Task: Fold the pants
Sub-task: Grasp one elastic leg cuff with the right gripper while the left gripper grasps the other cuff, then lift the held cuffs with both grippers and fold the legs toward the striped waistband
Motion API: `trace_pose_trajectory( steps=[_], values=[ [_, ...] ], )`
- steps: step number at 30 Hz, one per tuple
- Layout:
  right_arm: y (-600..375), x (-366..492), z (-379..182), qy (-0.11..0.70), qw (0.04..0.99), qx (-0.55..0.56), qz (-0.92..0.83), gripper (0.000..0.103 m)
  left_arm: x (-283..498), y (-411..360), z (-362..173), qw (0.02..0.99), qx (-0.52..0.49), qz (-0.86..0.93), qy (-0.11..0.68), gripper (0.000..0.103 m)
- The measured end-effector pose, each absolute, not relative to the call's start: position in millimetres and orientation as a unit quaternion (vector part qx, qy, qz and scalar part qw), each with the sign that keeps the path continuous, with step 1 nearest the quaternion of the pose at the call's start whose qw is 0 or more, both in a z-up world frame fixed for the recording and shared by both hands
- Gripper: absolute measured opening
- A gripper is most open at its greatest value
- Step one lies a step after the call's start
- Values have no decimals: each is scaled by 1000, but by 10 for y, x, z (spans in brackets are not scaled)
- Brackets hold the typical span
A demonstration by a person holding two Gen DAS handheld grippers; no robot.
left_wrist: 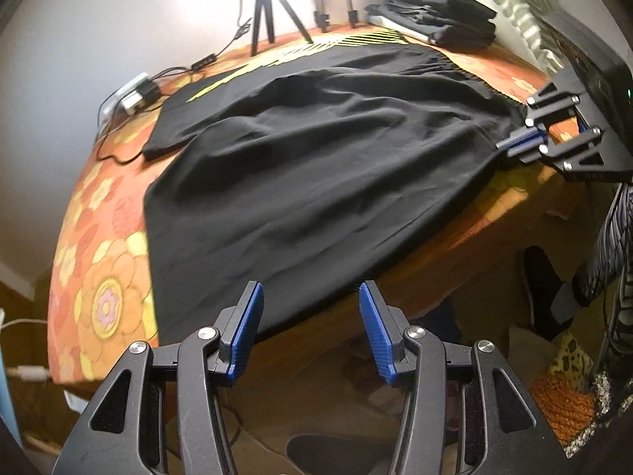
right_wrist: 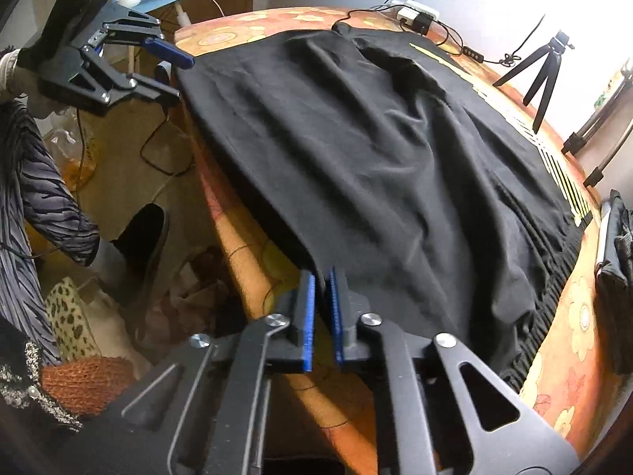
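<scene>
At the near edge of the bed, the right gripper (right_wrist: 321, 277) has its blue pads pressed together on the corner of the black pants (right_wrist: 376, 166), just beside the gathered waistband; the left wrist view shows the same pinch from the side, with cloth pulled taut toward the jaws. Its jaws are nearly closed, with only fabric between them. The left gripper (left_wrist: 310, 291) stands about half open at the other end, its pads astride the hem edge of the pants without pressing on it (whether cloth reaches in between them I cannot tell). Beyond the grippers the pants lie spread and wrinkled across the orange floral bedspread (left_wrist: 99, 277), one side hanging slightly over the edge. Yellow stripes show on the far leg. Farther off stand a small black tripod (left_wrist: 269, 16), a stack of dark folded clothes (left_wrist: 439, 12) and a power strip (left_wrist: 134, 93) with trailing cables
</scene>
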State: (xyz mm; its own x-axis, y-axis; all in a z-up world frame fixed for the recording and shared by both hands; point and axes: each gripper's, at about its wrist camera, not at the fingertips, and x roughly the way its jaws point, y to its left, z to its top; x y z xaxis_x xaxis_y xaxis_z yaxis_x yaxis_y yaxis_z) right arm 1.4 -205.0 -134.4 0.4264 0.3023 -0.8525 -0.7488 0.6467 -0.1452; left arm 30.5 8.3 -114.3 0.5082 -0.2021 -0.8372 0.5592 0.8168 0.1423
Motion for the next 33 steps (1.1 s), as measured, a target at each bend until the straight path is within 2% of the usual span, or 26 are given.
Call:
trace_pose_trajectory(
  steps=[9,11,15,18,19,20,22,23,26,33],
  values=[
    [-2163,216,-975,397,839,-198,315,4,414,-42,-1232,844,220,-221,436,49],
    [-2166,229,-932,392,842,-197,313,4,444,-41,-1248,846,230,-211,434,52],
    [-2155,201,-919,391,843,-195,315,4,533,68,-1258,851,227,-183,436,52],
    [-2182,176,-939,392,841,-195,317,4,568,184,-1263,855,224,-165,438,49],
    [-2196,169,-951,393,840,-194,318,4,587,224,-1269,855,221,-161,441,44],
    [-2206,158,-955,395,840,-192,319,4,598,269,-1269,856,216,-159,442,34],
    [-2224,160,-965,396,839,-190,320,4,619,346,-1282,858,212,-148,443,25],
    [-2229,156,-973,397,839,-188,321,4,638,387,-1297,858,210,-141,447,13],
    [-2228,142,-1015,403,835,-186,325,4,630,421,-1291,863,199,-142,442,5],
    [-2293,56,-1107,408,830,-208,318,6,593,399,-1159,880,193,-145,410,3]
  ],
)
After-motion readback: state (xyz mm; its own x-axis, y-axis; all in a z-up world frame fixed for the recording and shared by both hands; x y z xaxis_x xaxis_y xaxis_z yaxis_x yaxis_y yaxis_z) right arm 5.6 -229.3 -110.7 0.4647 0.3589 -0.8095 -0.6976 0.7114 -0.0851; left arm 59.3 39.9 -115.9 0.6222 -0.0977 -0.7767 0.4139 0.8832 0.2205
